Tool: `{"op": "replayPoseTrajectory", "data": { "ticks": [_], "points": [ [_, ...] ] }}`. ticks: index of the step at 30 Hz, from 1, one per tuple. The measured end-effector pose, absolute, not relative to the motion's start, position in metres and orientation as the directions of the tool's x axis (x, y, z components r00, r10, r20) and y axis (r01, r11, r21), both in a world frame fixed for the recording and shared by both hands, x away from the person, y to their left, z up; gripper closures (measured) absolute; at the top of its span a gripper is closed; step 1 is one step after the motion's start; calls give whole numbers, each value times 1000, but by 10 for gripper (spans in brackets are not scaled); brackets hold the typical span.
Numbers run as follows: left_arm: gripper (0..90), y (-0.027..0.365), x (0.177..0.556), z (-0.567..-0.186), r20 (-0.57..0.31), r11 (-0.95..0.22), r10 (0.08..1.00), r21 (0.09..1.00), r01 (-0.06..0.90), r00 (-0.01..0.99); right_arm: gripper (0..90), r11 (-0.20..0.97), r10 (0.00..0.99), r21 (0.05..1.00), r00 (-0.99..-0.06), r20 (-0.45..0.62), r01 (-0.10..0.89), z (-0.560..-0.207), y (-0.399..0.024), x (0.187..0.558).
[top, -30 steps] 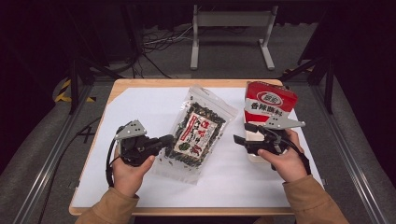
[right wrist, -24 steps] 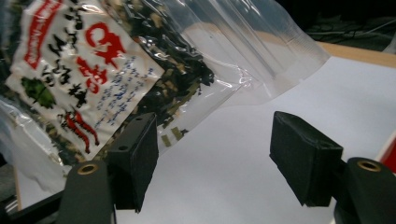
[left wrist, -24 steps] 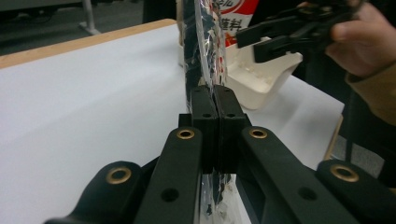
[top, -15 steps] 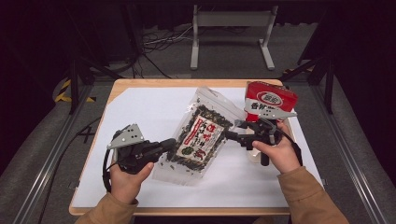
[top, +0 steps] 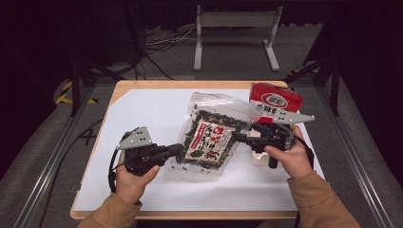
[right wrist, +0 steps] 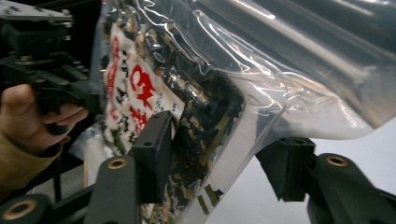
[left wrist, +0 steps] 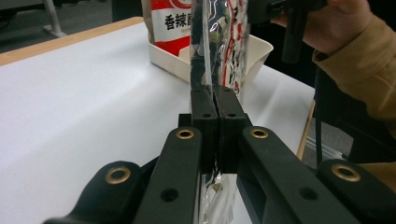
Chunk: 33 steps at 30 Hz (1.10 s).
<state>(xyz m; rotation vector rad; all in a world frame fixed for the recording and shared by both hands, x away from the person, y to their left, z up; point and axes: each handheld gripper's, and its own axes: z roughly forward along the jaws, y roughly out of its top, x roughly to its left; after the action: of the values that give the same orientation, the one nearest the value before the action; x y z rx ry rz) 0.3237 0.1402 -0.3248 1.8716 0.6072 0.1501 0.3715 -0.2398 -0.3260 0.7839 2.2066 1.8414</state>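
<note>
A white tray (left wrist: 254,51) at the desk's right holds a red packet (top: 275,100). The left gripper (top: 175,150) clamps the clear, dark-flaked seaweed bag (top: 211,137) at its near-left edge; the right gripper (top: 237,137) has its jaws spread around the right side.

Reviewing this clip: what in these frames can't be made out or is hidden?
- Right gripper, high view: its tips lie against the seaweed bag, too small to judge the grip; its own view shows jaws apart around the bag.
- White tray, left gripper view: the bag hides its middle; contents unclear beyond the red packet.
- Bag's small print: blurred in every view.
</note>
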Motion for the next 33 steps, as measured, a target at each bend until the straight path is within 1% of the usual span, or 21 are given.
{"op": "replayPoseTrajectory", "data": {
  "ticks": [2,5,6,7,10,13,16,20,22,24,26,27,30,33],
  "points": [
    [885,141,324,-325,-189,-258,479,903,344,857,503,106,478,952,-855,204,286,-325,-240,371],
    [885,142,325,-326,-191,-261,489,899,352,851,576,123,443,947,-870,217,298,-324,-239,370],
    [885,142,326,-327,-193,-261,485,899,352,853,629,129,431,944,-875,222,304,-323,-239,370],
    [885,141,326,-328,-188,-262,494,899,352,849,647,142,428,941,-876,222,308,-323,-238,369],
    [884,140,328,-329,-183,-276,498,893,356,847,669,173,440,940,-877,194,294,-321,-237,368],
    [882,141,330,-331,-194,-267,503,892,365,842,715,185,419,935,-885,204,303,-317,-239,367],
    [880,141,332,-332,-190,-269,505,892,363,842,732,195,411,931,-888,209,309,-314,-239,366],
    [870,143,334,-333,-210,-251,501,893,374,839,767,177,376,933,-898,230,313,-308,-241,361],
    [849,144,336,-333,-232,-234,492,893,384,839,776,161,354,936,-904,241,312,-303,-241,358],
    [826,145,337,-333,-226,-232,486,898,374,844,779,163,346,941,-910,227,297,-297,-240,353],
    [771,145,338,-334,-221,-233,481,901,366,849,781,170,343,944,-915,212,282,-292,-240,349],
    [771,145,338,-333,-214,-236,479,903,359,851,781,179,341,945,-918,200,273,-288,-240,346],
    [673,147,339,-333,-195,-250,491,902,351,849,783,208,358,947,-920,158,244,-278,-240,338],
    [636,148,341,-334,-177,-267,500,899,346,847,783,213,376,949,-916,141,234,-273,-246,335]
  ]
}}
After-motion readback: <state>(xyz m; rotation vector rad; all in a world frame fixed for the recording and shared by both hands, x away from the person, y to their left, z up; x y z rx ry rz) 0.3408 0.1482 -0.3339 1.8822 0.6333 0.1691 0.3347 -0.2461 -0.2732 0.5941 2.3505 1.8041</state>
